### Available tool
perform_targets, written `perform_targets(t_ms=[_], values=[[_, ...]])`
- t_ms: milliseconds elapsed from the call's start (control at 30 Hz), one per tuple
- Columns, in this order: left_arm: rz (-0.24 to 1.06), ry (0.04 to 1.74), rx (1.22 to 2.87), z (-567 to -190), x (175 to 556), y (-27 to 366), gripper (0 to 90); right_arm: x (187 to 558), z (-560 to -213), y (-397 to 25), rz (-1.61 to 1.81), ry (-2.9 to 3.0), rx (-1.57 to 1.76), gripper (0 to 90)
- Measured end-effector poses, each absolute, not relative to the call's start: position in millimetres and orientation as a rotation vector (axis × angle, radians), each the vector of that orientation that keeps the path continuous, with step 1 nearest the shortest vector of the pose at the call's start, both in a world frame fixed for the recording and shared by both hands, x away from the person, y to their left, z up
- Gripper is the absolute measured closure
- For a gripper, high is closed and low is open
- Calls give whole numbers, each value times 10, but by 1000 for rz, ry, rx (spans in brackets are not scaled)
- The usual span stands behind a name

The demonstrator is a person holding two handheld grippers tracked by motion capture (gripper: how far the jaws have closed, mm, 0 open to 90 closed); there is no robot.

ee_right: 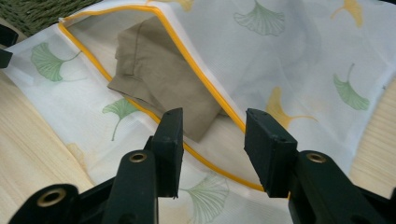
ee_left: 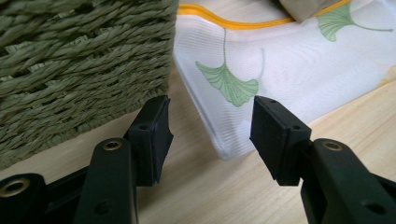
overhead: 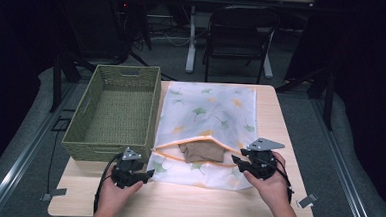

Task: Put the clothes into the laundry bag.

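Mesh laundry bag (overhead: pixel 208 109) with ginkgo-leaf print, spread flat over the middle of the tabletop (overhead: pixel 275 118) from far edge toward near edge, orange-trimmed mouth gaping at the near end, brown garment (overhead: pixel 202 150) half inside that mouth. Left gripper (overhead: pixel 145 175) at the bag's near left corner, jaws released and spread, that corner lying between them untouched, woven green basket (overhead: pixel 116 112) just beside, at the tabletop's left edge. Right gripper (overhead: pixel 237 161) at the mouth's right end, jaws likewise released, straddling the orange trim (ee_right: pixel 205 91), gripping nothing.
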State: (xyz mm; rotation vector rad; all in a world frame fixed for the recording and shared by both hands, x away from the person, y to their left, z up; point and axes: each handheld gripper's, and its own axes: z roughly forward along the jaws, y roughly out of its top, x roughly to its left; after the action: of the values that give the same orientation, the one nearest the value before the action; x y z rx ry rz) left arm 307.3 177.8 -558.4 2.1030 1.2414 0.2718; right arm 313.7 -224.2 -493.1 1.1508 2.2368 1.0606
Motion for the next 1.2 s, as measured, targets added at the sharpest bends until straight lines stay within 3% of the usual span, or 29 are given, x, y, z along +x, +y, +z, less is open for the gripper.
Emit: perform_targets(t_ms=[200, 500, 967, 1067, 1200], values=[[225, 1241, 2072, -5630, 3106, 1771, 499, 3098, -4973, -2395, 1069, 2189, 1190, 528], [238, 1235, 2114, -5669, 3131, 1652, 640, 3068, -5057, -2675, 1004, 2121, 1284, 448], [246, 1216, 2148, -5669, 3160, 1624, 797, 3077, -5330, -2930, 981, 2112, 1485, 438], [249, 1211, 2152, -5669, 3159, 1618, 828, 3093, -5393, -2906, 976, 2138, 1515, 471], [238, 1209, 2154, -5658, 3154, 1610, 861, 3104, -5436, -2881, 973, 2190, 1544, 615]])
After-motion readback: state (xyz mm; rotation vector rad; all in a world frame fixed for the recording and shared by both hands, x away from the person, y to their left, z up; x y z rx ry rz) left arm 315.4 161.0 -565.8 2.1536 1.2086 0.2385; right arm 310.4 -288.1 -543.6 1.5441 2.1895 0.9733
